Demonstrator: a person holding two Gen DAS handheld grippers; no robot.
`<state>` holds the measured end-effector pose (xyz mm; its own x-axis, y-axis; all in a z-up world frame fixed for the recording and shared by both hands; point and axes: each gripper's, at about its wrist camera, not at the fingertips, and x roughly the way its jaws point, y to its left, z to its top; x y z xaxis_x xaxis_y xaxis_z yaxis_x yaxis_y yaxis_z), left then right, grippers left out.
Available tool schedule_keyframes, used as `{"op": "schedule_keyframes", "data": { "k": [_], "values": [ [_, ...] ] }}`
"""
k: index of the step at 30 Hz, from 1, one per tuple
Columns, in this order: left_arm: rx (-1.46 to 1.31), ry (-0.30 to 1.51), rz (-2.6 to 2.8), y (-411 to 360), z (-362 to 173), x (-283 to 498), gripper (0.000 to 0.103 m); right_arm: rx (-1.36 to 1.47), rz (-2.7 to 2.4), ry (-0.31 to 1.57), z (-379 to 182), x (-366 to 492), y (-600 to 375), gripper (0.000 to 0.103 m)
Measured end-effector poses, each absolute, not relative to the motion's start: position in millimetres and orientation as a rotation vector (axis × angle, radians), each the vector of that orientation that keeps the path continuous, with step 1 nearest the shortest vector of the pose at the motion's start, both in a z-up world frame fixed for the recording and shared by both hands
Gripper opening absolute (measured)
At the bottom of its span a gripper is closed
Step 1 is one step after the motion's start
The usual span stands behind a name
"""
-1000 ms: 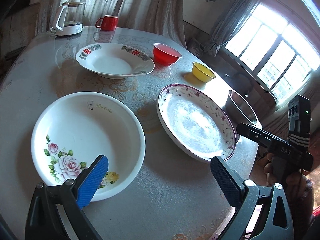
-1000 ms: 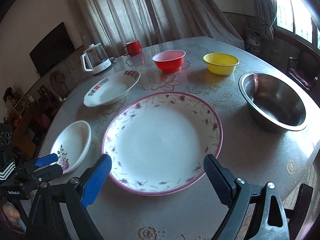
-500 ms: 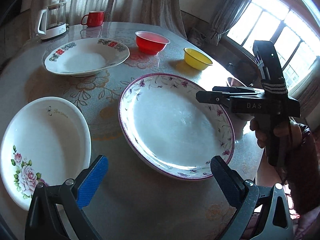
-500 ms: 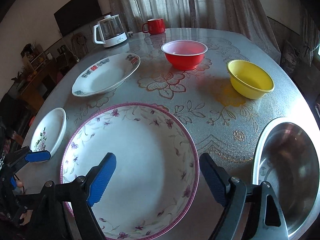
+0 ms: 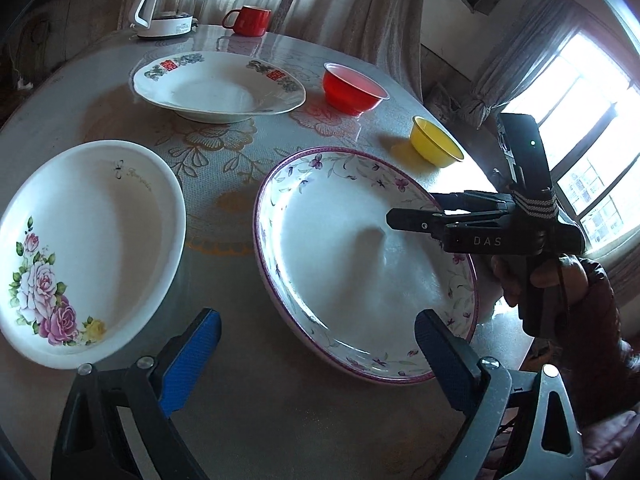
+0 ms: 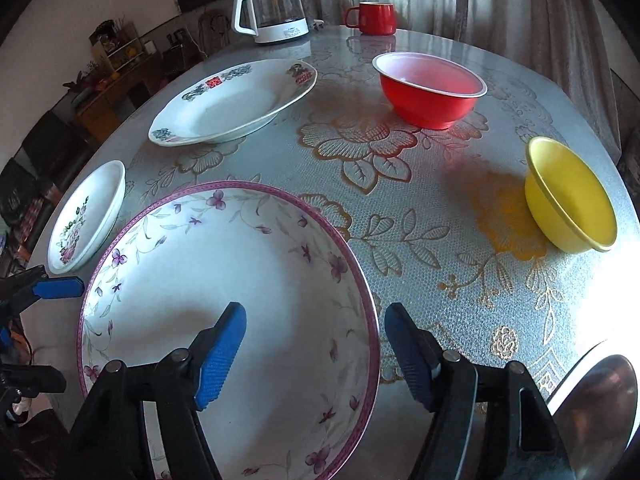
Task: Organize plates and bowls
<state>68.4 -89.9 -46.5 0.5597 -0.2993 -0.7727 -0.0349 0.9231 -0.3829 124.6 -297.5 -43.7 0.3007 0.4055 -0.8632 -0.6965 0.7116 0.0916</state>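
Two grippers work over the purple-rimmed plate (image 6: 224, 280). The right gripper (image 6: 312, 344) straddles its right rim, one finger over the bowl of the plate, the other outside; its jaws have just been closing but no pad presses yet. The left gripper (image 5: 316, 344) hangs unclenched, jaws also just narrowing, above bare table (image 5: 240, 400) between that plate and the rose plate (image 5: 84, 240). Only the right view shows the steel bowl (image 6: 600, 400); only the left shows the hand (image 5: 532, 276) gripping the right tool.
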Motion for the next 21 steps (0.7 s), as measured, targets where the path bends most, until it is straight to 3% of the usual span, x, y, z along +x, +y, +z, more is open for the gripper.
{"op": "schedule_keyframes", "data": {
  "k": [2, 8, 12, 14, 16, 21],
  "values": [
    [-0.402, 0.975, -0.137, -88.4, -50.3, 66.6, 0.081, -0.36, 0.767, 1.025, -44.1, 125.3, -293.2, 0.069],
    [-0.446, 0.971, -0.131, -94.1, -54.3, 63.4, 0.076, -0.417, 0.788, 1.035, -44.4, 132.4, -286.7, 0.061],
    [-0.412, 0.968, -0.112, -105.3, -54.0, 64.9, 0.069, -0.436, 0.785, 1.035, -44.9, 138.0, -284.6, 0.061],
    [-0.412, 0.977, -0.113, -107.4, -54.9, 66.4, 0.049, -0.442, 0.787, 1.049, -44.4, 138.8, -283.9, 0.061],
    [-0.395, 0.973, -0.094, -108.7, -54.5, 65.7, 0.047, -0.457, 0.782, 1.069, -43.5, 138.7, -284.1, 0.061],
    [-0.397, 0.968, -0.048, -102.1, -56.3, 64.2, 0.029, -0.416, 0.816, 1.096, -44.2, 134.2, -286.2, 0.063]
  ]
}}
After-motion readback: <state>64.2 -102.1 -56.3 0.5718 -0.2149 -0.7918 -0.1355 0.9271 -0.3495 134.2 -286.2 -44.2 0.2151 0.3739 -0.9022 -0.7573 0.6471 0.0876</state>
